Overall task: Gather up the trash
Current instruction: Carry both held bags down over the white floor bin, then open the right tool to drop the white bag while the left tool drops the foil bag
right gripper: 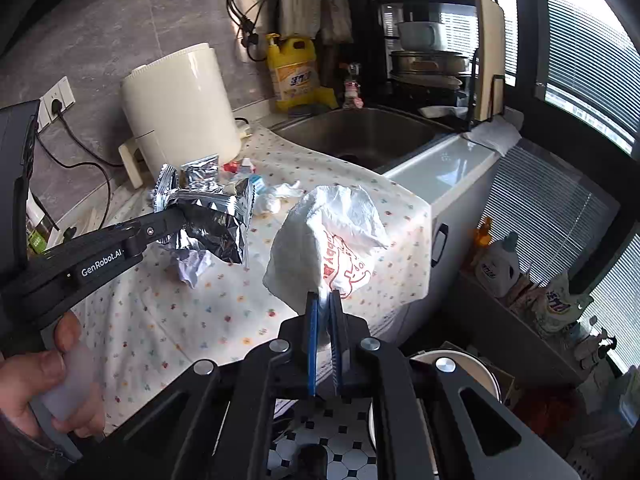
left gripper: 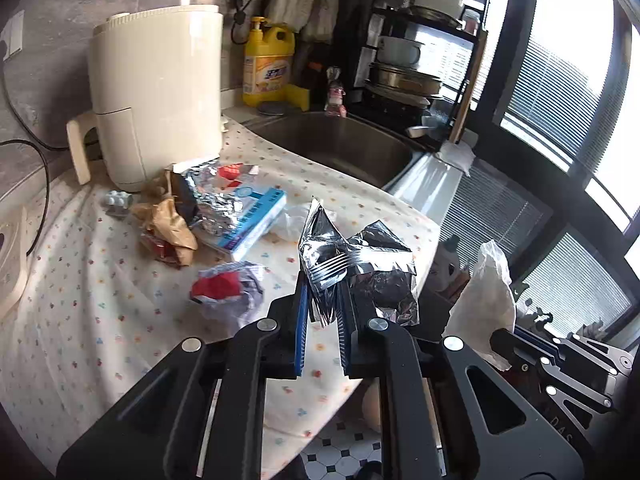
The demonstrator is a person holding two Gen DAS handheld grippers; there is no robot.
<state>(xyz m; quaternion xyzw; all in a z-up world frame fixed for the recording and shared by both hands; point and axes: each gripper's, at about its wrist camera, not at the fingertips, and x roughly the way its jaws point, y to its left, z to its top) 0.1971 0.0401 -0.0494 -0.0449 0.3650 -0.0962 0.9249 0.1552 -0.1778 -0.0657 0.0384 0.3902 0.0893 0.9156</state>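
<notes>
Kitchen counter w/ a dotted cloth, seen from two wrist cams. Left-wrist view: left tongs at lower centre, clenched on a crumpled silver foil wrapper, held up off the cloth. Behind it, centre-left of frame, a litter pile: brown paper wad, more foil, a blue-and-white box, and nearer the cam a red-and-white crumpled wrapper. A blister pack of pills lies at left, just beside a cream appliance at upper left. Yellow detergent bottle top centre, steel sink right of it, dish rack at upper right. Right-wrist view: right tongs at lower centre, clamped tight on the edge of a white plastic bag w/ red print, bag hanging in the air over the cloth's right edge. Left tongs enter from the left side of that frame w/ the foil wrapper, well apart from the bag. A hand grips the handle at lower left. Tiled floor at bottom.
</notes>
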